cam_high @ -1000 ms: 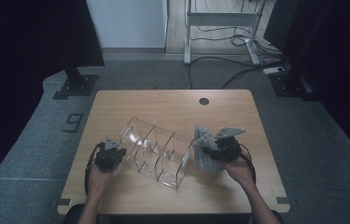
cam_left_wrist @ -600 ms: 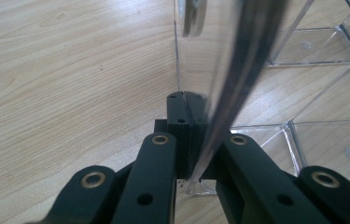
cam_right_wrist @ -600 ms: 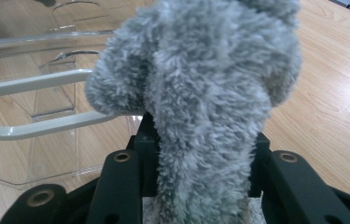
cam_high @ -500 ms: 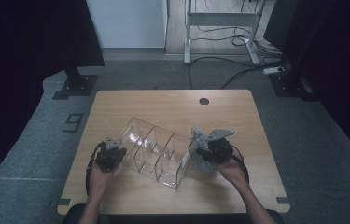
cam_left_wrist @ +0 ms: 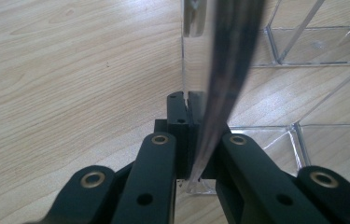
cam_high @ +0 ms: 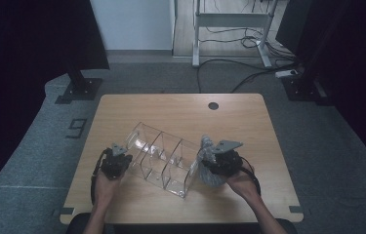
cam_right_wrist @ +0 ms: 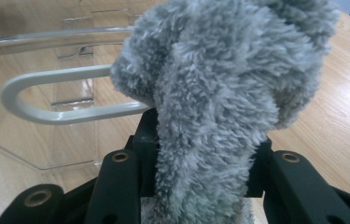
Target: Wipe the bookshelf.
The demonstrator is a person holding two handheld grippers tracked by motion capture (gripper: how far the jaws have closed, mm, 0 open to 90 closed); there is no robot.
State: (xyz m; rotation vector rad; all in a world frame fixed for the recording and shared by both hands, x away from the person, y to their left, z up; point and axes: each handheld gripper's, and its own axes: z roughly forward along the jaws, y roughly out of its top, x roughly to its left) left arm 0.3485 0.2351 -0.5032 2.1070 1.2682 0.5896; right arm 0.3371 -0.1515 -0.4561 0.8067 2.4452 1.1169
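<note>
The right gripper [cam_high: 213, 161] has its jaws clamped on a bunched grey fluffy cloth [cam_high: 209, 165] — in the right gripper view the pile [cam_right_wrist: 219, 107] swells out between and above the two black jaws, so the hold looks firm, with the jaws kept part-way apart by the wad. Just to its left on the wooden table [cam_high: 180, 107] stands the clear acrylic organizer [cam_high: 163, 158], a row of open compartments whose long axis runs on a slant from the far left to the near right. That slant is what the coming move seems to turn on: the near-right end wall of the organizer faces the cloth, and from the high view the cloth sits right against or just beside that wall — I cannot tell whether it actually touches. In the right gripper view the curved clear rim and a slot handle [cam_right_wrist: 70, 100] of that wall lie just beyond the cloth and to its left. The left gripper [cam_high: 117, 163] is at the opposite, left end, jaws drawn tight on a thin clear wall [cam_left_wrist: 207, 93] of the organizer, pinning it. So the right hand is the nearer one to the wall to be wiped, I would judge, while the left only steadies; a stroke along that end wall would want the cloth pressed leftward against it.
</note>
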